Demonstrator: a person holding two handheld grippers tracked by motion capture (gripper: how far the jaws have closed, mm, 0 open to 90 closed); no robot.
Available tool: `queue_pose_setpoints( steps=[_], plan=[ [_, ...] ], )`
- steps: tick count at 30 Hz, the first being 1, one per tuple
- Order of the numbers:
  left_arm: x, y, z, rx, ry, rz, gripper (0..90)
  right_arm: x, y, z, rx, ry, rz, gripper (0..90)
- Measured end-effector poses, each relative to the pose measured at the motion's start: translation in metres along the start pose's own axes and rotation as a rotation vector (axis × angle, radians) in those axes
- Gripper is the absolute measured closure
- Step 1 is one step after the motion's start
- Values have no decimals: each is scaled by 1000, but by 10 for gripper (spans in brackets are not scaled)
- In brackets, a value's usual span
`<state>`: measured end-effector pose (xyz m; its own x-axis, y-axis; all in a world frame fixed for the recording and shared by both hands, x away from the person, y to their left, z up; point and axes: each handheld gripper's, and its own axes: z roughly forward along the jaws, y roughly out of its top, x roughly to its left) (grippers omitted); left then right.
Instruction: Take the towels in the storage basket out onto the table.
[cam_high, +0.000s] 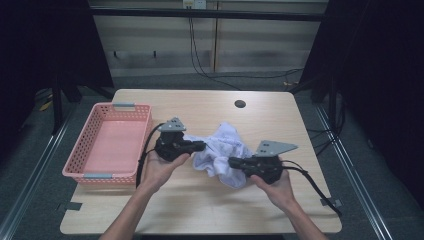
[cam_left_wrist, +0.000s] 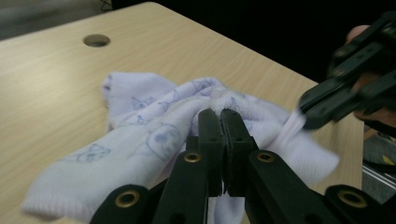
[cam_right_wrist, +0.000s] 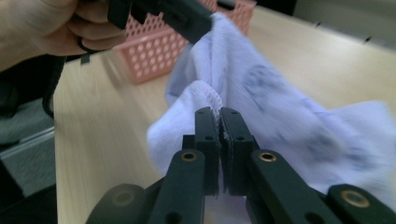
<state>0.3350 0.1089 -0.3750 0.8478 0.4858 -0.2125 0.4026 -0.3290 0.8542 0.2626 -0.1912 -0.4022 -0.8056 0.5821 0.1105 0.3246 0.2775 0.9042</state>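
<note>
A white cloth with faint blue prints (cam_high: 220, 150) hangs bunched between both grippers above the middle of the wooden table (cam_high: 210, 205). My left gripper (cam_high: 202, 146) is shut on the cloth's left edge; in the left gripper view its jaws (cam_left_wrist: 221, 116) pinch a hemmed fold of the cloth (cam_left_wrist: 154, 135). My right gripper (cam_high: 232, 162) is shut on the cloth's lower right part; in the right gripper view the jaws (cam_right_wrist: 219, 114) clamp a stitched hem of the cloth (cam_right_wrist: 280, 107). The right gripper also shows at the right of the left gripper view (cam_left_wrist: 308, 114), gripping the cloth.
A pink plastic basket (cam_high: 82, 150) with grey handles stands on the left side of the table, with nothing in it. A round cable hole (cam_high: 240, 104) lies near the table's far edge. Dark floor and cables surround the table.
</note>
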Motion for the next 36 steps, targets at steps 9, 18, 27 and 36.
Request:
queue_pose_setpoints(
  steps=[9, 18, 27, 36],
  plan=[
    [19, 10, -4, -22, 78, -29, 877, -35, 7, -74, -119, -169, 28, 900],
    [27, -15, 21, 42, 50, -99, 633, -80, -57, -49, 70, -256, 139, 898],
    [4, -68, 3, 92, -5, -41, 507, -63, -61, -62, 65, -244, 125, 603],
    [19, -106, 21, 209, 16, -36, 585, -2, -67, -5, 155, 45, 55, 602]
  ],
)
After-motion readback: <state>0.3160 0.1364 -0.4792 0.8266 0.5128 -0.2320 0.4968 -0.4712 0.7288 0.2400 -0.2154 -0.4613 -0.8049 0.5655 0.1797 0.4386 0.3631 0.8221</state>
